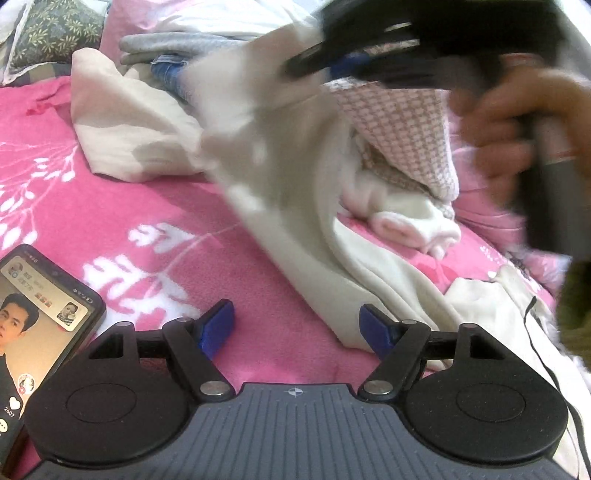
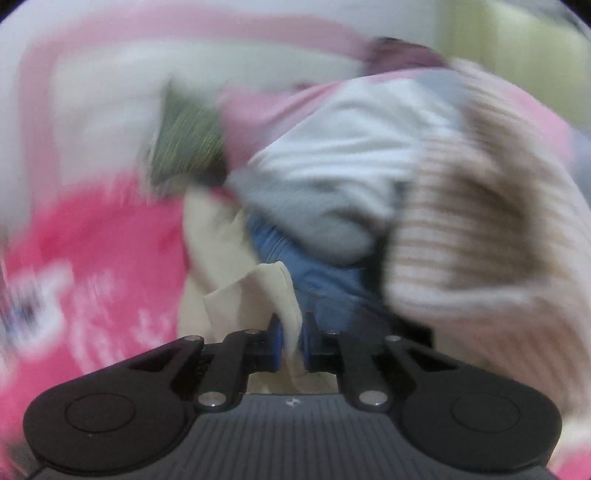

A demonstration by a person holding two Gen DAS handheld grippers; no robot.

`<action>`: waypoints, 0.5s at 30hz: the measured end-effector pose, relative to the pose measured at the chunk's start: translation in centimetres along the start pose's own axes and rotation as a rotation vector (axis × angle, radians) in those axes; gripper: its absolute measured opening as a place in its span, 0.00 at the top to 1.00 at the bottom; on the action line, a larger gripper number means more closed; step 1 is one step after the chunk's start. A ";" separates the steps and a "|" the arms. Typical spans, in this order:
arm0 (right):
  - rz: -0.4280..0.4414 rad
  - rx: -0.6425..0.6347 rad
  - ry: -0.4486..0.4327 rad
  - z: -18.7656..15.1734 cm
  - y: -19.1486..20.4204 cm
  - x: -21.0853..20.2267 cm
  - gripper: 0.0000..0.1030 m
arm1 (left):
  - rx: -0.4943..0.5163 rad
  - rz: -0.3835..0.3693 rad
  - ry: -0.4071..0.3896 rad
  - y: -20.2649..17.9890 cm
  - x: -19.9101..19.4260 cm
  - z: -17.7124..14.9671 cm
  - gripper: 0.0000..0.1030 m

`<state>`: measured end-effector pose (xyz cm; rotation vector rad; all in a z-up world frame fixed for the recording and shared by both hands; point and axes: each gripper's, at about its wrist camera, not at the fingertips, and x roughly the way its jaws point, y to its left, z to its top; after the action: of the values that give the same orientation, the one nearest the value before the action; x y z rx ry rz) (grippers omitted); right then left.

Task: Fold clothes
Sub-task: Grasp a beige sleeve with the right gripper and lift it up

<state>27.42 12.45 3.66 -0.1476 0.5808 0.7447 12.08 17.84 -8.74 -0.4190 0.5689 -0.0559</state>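
I'm looking at a bed under a bright pink blanket [image 1: 155,221] printed with white branches. A dark leaf-patterned pillow [image 1: 59,29] sits far left, a lit phone [image 1: 40,325] near left. Pale yellow-green wall [image 2: 517,48] far right.

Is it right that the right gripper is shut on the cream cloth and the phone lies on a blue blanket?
Not quite: the blanket is pink, as the left wrist view shows. The right gripper is indeed shut on the cream cloth, and the phone lies there.
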 end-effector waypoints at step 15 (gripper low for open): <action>0.224 0.628 -0.019 0.4 -7.8 -8.3 0.90 | -0.021 0.006 -0.014 0.6 1.2 0.3 0.27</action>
<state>28.01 1.93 7.99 0.5118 0.7951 0.7457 13.22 18.32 -9.35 -0.4377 0.5576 -0.0411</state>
